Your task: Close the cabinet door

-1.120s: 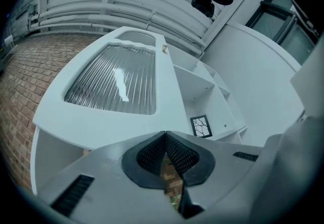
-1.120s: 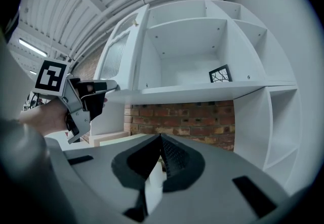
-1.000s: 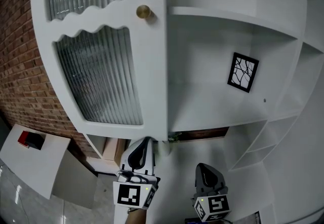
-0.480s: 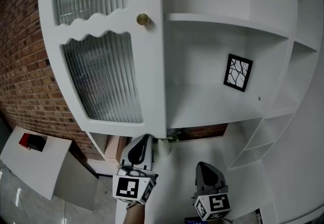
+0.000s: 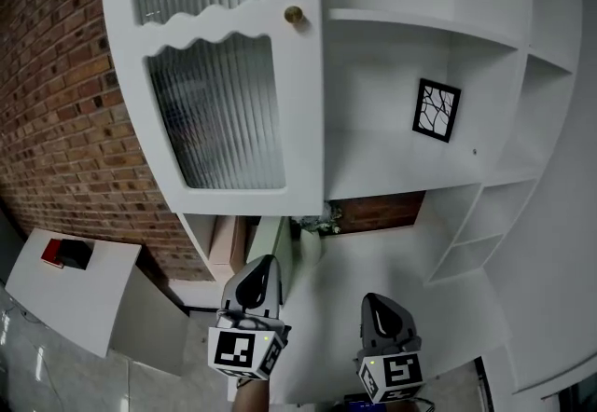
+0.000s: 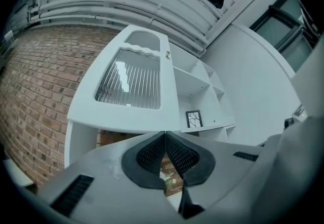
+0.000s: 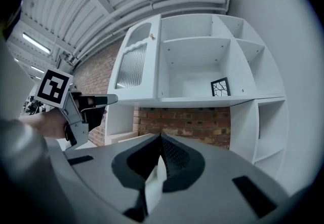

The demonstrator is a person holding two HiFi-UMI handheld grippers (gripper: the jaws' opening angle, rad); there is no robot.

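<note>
Cabinet door (image 5: pixel 300 121) is open: swung out to the left of the open compartment, showing its front, upper centre-left in the head view. White frame, two ribbed glass panes (image 5: pixel 219 116) with a wavy rail between them, brass knob (image 5: pixel 294 15) near its right edge. It also shows in the left gripper view (image 6: pixel 132 83) and the right gripper view (image 7: pixel 132 63).

Cabinet (image 5: pixel 485 47) is white with open shelves. A small black-framed picture (image 5: pixel 437 109) leans at the back of the open compartment. More shelf bays stand to the right.

Left gripper (image 5: pixel 265 262) sits below the door's lower edge, not touching it. Its jaws are pressed together at the tips, with nothing between them (image 6: pixel 165 134).

Right gripper (image 5: pixel 372 299) is lower and to the right, clear of the cabinet. Its jaws are likewise closed tip to tip and empty (image 7: pixel 161 137).

Brick wall (image 5: pixel 65 121) is behind and left of the cabinet. A white panel (image 5: pixel 93 298) lies at lower left with a red-and-black object (image 5: pixel 63 254) on it.
</note>
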